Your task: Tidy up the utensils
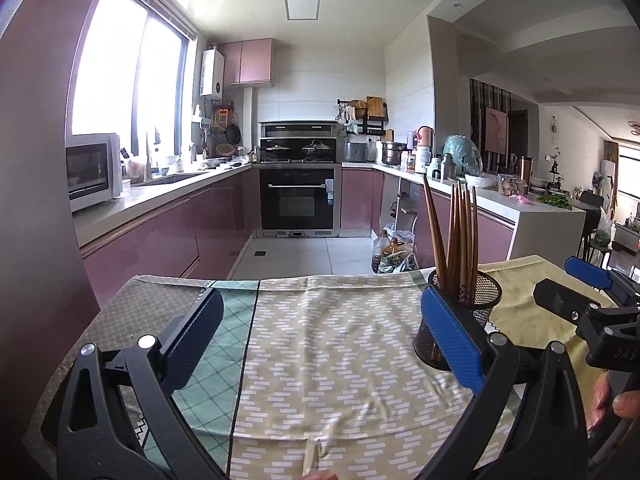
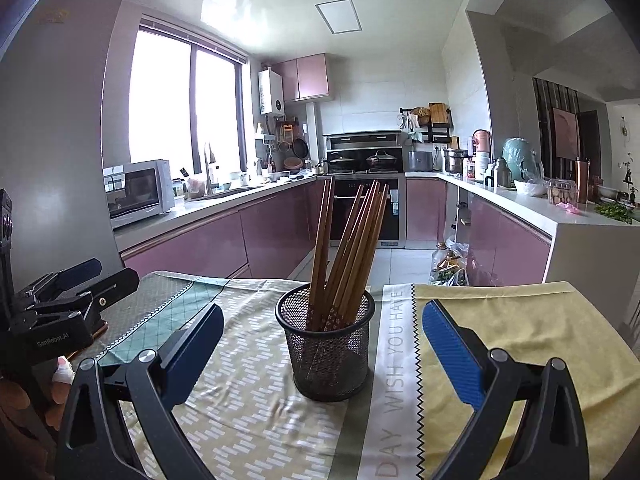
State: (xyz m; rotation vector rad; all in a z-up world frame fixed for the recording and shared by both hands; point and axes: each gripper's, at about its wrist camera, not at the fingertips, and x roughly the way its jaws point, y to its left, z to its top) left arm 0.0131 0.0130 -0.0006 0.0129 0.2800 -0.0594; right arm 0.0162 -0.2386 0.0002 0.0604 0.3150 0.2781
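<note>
Tongs (image 2: 322, 344) agape; cloth (image 2: 394, 360) reads "WISH YOU HAVE".

I read "DAY WISH YOU HAVE" running lengthwise on the pale band of the tablecloth (image 2: 394, 376), right of centre. "SenRobot.AI" on the left gripper (image 2: 86, 280) body. "DAS" partial on the right gripper (image 1: 570, 284) body.
</note>
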